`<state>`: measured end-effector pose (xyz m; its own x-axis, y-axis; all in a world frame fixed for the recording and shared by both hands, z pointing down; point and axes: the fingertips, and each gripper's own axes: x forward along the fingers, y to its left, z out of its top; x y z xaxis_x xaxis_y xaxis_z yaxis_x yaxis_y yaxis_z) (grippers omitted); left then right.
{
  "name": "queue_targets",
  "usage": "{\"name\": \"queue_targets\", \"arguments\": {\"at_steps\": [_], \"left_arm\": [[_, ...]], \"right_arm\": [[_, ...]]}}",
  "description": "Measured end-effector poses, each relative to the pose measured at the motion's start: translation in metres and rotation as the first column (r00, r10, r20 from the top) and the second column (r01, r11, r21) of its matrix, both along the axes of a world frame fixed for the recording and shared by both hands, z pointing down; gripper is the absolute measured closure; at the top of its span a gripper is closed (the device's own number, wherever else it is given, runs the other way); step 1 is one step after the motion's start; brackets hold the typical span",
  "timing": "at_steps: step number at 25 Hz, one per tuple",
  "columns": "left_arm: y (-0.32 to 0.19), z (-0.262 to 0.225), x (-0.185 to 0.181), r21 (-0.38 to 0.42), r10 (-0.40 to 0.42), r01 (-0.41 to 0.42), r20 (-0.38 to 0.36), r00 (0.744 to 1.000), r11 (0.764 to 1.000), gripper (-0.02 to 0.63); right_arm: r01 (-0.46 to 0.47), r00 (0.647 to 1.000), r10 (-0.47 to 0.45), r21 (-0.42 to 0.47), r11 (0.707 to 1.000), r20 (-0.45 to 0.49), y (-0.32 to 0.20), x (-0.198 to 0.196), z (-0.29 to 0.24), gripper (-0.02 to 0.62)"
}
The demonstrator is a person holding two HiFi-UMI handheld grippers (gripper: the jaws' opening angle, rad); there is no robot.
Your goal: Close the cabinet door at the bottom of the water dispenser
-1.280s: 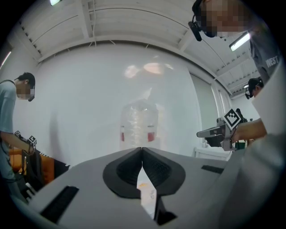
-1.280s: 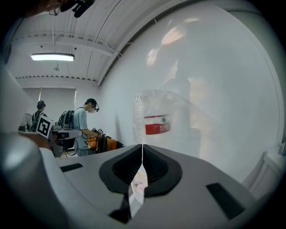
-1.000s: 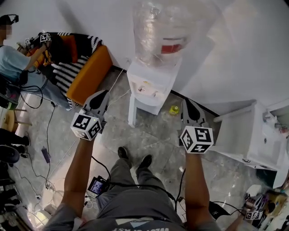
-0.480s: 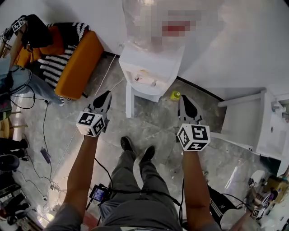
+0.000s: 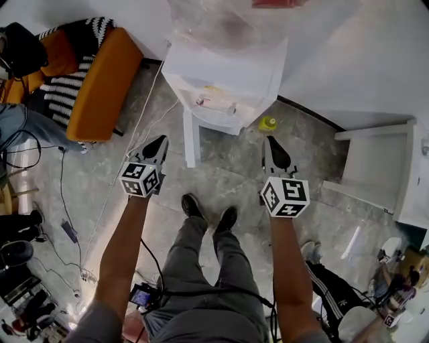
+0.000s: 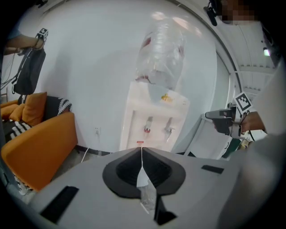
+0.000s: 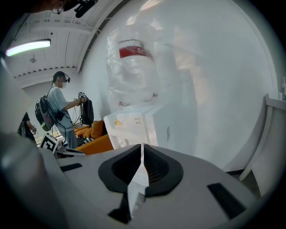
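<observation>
The person's two bare forearms reach forward over dark trousers and black shoes, each hand carrying a grey two-jaw gripper with a marker cube at its back.

The left gripper has its jaws pressed fully together. In the left gripper view the dark pads meet along one thin line, with nothing between them. It hangs in the air over the grey marbled tile floor and touches nothing.

The right gripper is closed the same way. In the right gripper view its pads meet tip to tip and hold nothing, and it too is clear of every surface.

Both point toward the white water dispenser, which stands against the white wall with a clear plastic bottle on top. At the dispenser's bottom, the white cabinet door stands open. It is seen edge-on as a narrow panel sticking out over the floor toward the person. Its outer end lies just beside the left gripper's tips but is not touching them.

A small yellow-green object sits on the floor by the dispenser's base, ahead of the right gripper. An orange sofa stands further left, and a white cabinet stands to the right.
</observation>
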<state>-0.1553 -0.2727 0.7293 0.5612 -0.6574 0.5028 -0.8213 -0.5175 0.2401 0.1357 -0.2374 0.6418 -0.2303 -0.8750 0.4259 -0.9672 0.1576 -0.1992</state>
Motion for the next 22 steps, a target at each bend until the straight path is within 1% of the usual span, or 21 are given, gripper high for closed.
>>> {"name": "queue_targets", "arguments": {"at_steps": [6, 11, 13, 18, 22], "left_arm": [[0.004, 0.083, -0.005, -0.112, 0.014, -0.011, 0.032, 0.999, 0.994, 0.586], [0.007, 0.146, -0.008, -0.175, 0.016, -0.006, 0.058, 0.998, 0.985, 0.579], [0.009, 0.172, -0.006, -0.205, 0.014, 0.000, 0.071, 0.997, 0.979, 0.540], [0.016, 0.227, 0.001, -0.276, 0.005, 0.016, 0.074, 0.997, 0.961, 0.538], [0.015, 0.258, 0.002, -0.316, -0.019, 0.044, 0.083, 0.996, 0.948, 0.538]], "right_arm": [[-0.021, 1.000, 0.021, -0.037, 0.999, 0.008, 0.004, -0.002, 0.047, 0.543], [-0.033, 0.999, 0.033, -0.073, 0.997, 0.008, 0.009, 0.000, 0.089, 0.532], [-0.036, 0.999, 0.036, -0.088, 0.996, 0.008, 0.012, 0.002, 0.106, 0.531], [-0.042, 0.999, 0.042, -0.119, 0.992, -0.006, 0.025, 0.011, 0.141, 0.531], [-0.056, 0.998, 0.054, -0.141, 0.988, -0.015, 0.033, 0.020, 0.161, 0.531]]}}
